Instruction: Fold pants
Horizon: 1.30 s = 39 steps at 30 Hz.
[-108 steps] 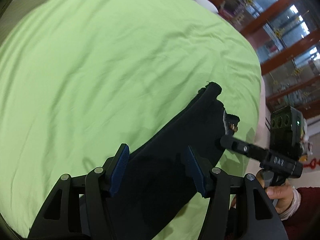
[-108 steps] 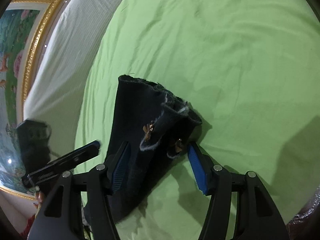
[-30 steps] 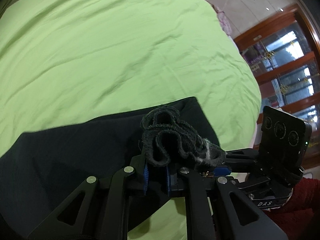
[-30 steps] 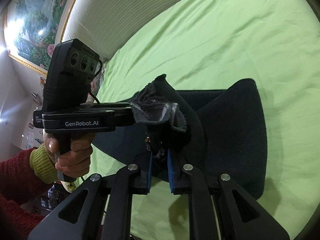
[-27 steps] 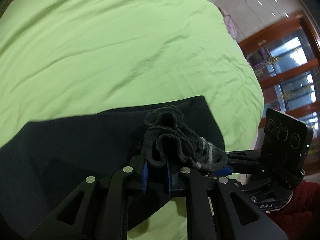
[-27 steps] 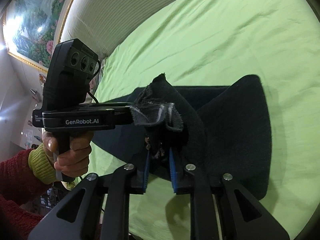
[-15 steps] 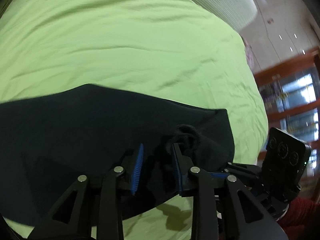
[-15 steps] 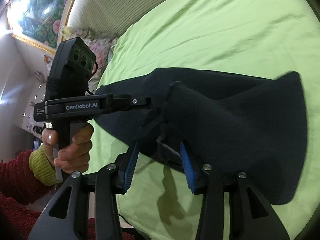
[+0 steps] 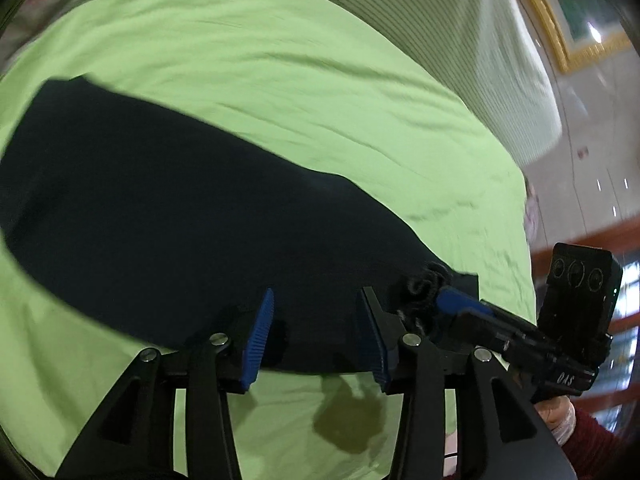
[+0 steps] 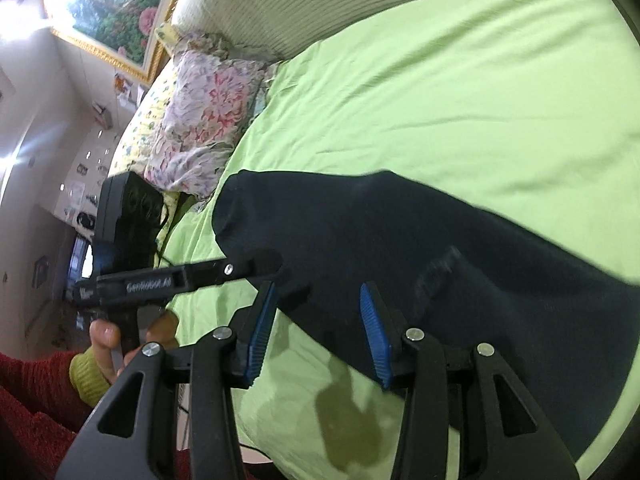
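The dark pants (image 9: 168,208) lie spread flat on the green bed sheet (image 9: 320,92), near its front edge. The left gripper (image 9: 316,336) hangs just over that near edge, its blue-padded jaws spread apart and holding nothing, the cloth lying loose between and under them. The right gripper (image 10: 318,328) is the same: jaws wide, released, poised low above the pants (image 10: 440,264) and pointing across the bed. Seen from the left camera, the right gripper (image 9: 452,304) sits close alongside, its tip at a bunched corner of the fabric. The left hand (image 10: 120,340), in a red sleeve with a yellow-green cuff, grips its handle level. A floral pillow (image 10: 204,120) rests by the headboard (image 10: 320,4).
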Available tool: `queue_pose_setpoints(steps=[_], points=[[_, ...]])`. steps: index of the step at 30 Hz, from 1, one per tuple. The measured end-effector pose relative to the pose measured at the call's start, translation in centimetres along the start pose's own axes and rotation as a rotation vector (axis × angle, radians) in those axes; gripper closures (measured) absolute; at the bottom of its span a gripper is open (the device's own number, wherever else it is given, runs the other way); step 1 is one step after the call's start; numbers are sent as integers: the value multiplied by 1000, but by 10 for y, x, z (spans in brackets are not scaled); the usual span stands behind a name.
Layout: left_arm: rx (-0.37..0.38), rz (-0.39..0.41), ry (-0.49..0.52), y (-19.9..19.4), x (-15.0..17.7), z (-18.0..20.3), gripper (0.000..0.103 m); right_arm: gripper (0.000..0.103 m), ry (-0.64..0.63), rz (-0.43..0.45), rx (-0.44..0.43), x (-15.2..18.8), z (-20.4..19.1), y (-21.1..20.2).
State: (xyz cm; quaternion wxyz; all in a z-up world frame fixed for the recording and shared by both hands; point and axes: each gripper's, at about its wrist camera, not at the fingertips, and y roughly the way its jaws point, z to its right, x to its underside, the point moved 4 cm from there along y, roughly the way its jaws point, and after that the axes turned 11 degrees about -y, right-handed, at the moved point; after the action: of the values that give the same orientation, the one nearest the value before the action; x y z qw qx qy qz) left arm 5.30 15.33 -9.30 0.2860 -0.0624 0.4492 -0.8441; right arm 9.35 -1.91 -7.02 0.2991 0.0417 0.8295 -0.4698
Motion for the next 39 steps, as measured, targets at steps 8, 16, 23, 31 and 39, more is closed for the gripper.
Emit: queue_pose_setpoints(steps=[8, 16, 23, 31, 39], points=[[-63, 165, -210, -48, -12, -67, 58, 55, -131, -82, -21, -36, -16, 40], [-117, 246, -380, -71, -20, -128, 58, 51, -225, -159, -46, -73, -36, 92], [-130, 239, -447, -65, -31, -150, 56, 48, -288, -217, -56, -103, -46, 133], [-115, 199, -517, -45, -41, -172, 55, 48, -357, -295, -69, -129, -49, 175], [-76, 191, -513, -37, -46, -177, 50, 48, -425, -389, -118, -133, -61, 217]])
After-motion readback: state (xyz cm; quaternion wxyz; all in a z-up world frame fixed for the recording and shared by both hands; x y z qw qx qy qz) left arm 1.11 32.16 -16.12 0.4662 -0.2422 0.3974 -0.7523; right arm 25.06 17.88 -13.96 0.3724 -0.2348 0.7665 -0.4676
